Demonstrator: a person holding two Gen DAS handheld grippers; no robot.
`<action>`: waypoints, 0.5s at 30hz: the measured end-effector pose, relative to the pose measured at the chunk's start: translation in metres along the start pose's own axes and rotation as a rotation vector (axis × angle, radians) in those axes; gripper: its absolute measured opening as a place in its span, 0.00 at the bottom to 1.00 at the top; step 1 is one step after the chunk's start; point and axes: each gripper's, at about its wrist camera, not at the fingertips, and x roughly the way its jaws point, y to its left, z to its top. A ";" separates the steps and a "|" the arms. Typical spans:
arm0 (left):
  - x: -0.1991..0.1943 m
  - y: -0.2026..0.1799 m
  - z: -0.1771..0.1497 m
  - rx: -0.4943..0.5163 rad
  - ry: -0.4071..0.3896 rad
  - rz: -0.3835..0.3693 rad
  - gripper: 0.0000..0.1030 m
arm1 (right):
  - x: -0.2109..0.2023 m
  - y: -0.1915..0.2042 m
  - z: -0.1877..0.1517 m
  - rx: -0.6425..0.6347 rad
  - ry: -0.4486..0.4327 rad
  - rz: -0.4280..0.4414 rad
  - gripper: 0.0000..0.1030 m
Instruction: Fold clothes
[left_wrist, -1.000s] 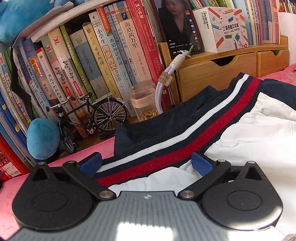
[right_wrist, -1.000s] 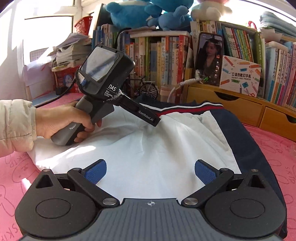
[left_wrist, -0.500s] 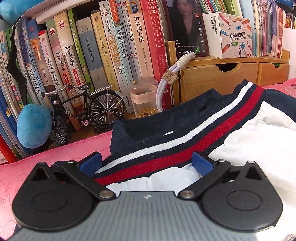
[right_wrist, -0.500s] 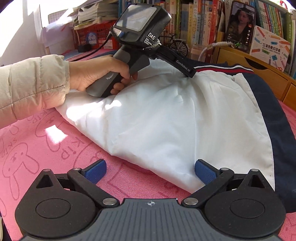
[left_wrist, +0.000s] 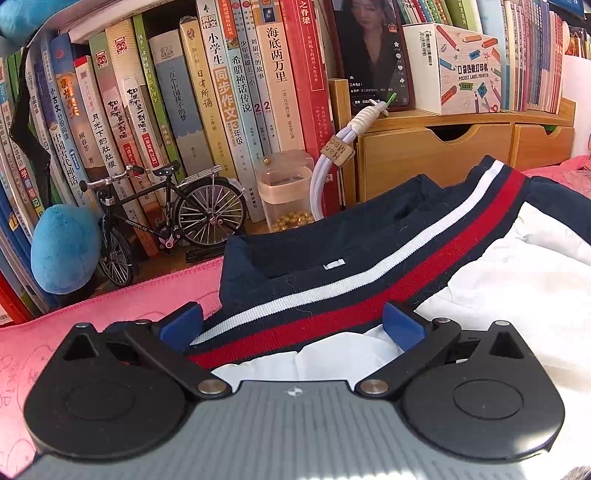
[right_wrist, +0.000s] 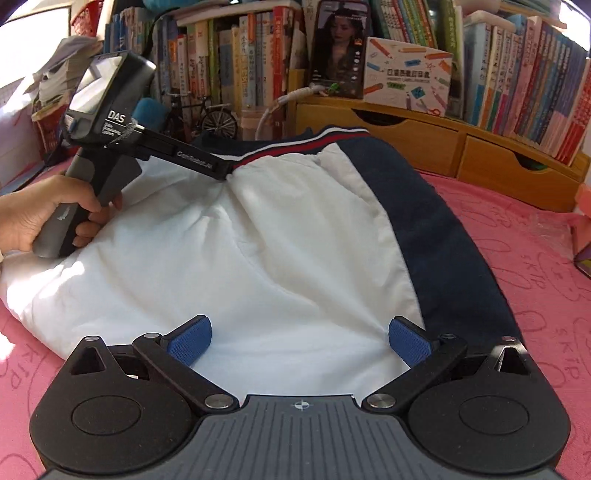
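Left wrist view: low, close over striped waistband (left_wrist: 369, 291), facing bookshelf (left_wrist: 221, 110) and toy bicycle (left_wrist: 166, 218) at near range. Right wrist view: set further back, looking forward across white garment (right_wrist: 258, 258) on pink mat (right_wrist: 535, 258) toward same shelf. Shared: waistband, bicycle, wooden drawers (right_wrist: 406, 136), printer box (right_wrist: 406, 77). Left gripper (right_wrist: 225, 171) seen from the side only in right view.

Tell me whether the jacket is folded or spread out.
Partly folded: the jacket lies flat on the pink mat, white lining up, navy edge on one side.
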 end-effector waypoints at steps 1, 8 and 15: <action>-0.005 0.002 0.001 0.003 0.008 -0.001 1.00 | -0.005 -0.015 -0.008 0.013 -0.010 -0.061 1.00; -0.109 0.016 -0.017 0.032 -0.122 -0.002 1.00 | -0.038 -0.104 -0.039 0.375 -0.001 -0.099 1.00; -0.223 0.009 -0.117 0.148 -0.210 -0.011 1.00 | -0.069 -0.026 -0.041 -0.029 -0.132 -0.018 1.00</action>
